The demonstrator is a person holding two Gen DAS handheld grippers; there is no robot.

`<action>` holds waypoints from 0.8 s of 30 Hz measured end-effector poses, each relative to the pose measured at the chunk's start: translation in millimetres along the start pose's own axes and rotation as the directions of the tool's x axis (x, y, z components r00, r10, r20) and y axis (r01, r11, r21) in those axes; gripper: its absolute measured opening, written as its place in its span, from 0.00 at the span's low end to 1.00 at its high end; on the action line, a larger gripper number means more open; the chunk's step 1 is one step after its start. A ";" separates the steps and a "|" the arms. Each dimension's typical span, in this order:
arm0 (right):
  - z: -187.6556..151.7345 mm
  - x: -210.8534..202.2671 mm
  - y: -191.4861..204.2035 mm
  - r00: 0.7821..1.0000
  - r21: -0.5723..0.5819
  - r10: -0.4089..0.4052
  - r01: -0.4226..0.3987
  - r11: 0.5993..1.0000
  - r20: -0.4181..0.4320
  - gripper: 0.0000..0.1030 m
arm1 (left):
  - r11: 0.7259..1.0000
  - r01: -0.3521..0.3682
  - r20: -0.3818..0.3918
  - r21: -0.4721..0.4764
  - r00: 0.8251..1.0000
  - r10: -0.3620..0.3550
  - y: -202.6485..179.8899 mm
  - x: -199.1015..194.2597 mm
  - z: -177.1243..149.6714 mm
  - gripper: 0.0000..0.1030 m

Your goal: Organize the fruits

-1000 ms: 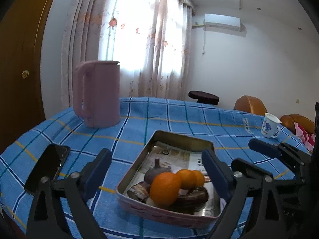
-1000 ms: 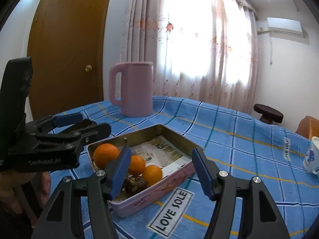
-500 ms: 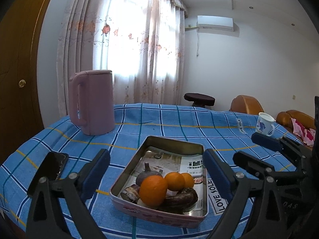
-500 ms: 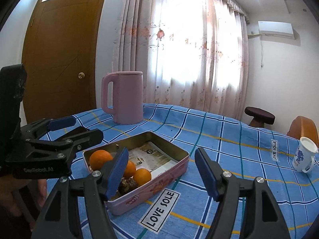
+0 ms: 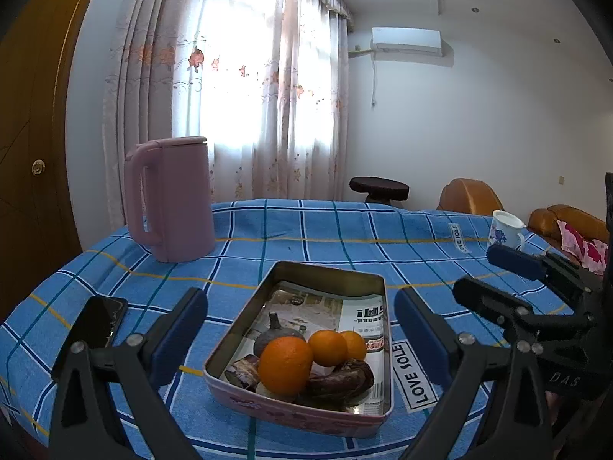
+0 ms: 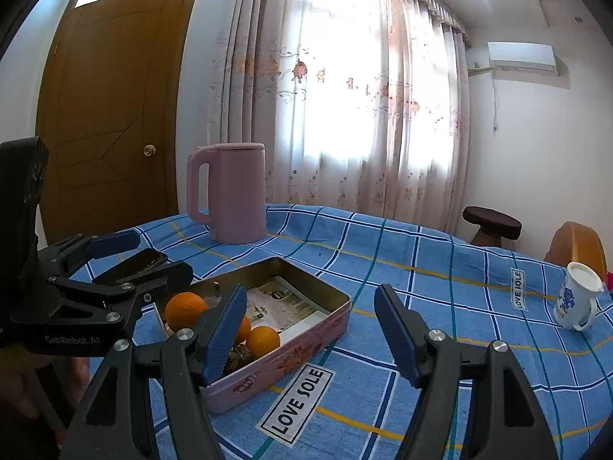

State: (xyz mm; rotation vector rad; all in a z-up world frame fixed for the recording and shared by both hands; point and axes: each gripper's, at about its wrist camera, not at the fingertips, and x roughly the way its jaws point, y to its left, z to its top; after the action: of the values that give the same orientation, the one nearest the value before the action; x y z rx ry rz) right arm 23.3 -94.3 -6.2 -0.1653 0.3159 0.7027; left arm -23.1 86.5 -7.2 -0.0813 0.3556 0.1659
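Left wrist view: both tongs, left tongs (image 5: 299,326) and right tongs (image 6: 310,329), gape wide and empty above the tin (image 5: 325,272), its oranges (image 5: 285,364) apparently already gathered.

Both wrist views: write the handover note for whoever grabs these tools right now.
Left tool: open, empty, above the near end of the tin.
Right tool: open, empty, beside the tin's right side.
Fruit: three oranges, largest in front, plus dark fruits, piled at the tin's near end on newspaper.
Done: nothing on the cloth outside the tin.
Left: judging by the pile, possibly spreading it out; nothing gripped yet.
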 end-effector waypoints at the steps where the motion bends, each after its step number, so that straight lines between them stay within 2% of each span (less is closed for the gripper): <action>1: -0.3 -0.3 -0.6 1.000 0.001 -0.001 0.001 1.000 -0.001 0.68 | 1.000 -0.002 0.000 0.001 1.000 0.002 -0.7 0.1 0.2 0.99; 24: 1.3 -10.1 -11.9 0.999 0.001 -0.044 0.044 0.999 0.018 0.69 | 0.999 0.005 -0.001 0.044 1.000 -0.005 -13.9 0.4 3.5 1.00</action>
State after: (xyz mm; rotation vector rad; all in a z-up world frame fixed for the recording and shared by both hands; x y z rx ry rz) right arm 24.2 -109.0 -1.0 -0.1646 0.2948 0.6606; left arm -19.1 73.3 -3.4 -0.0389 0.3594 0.1532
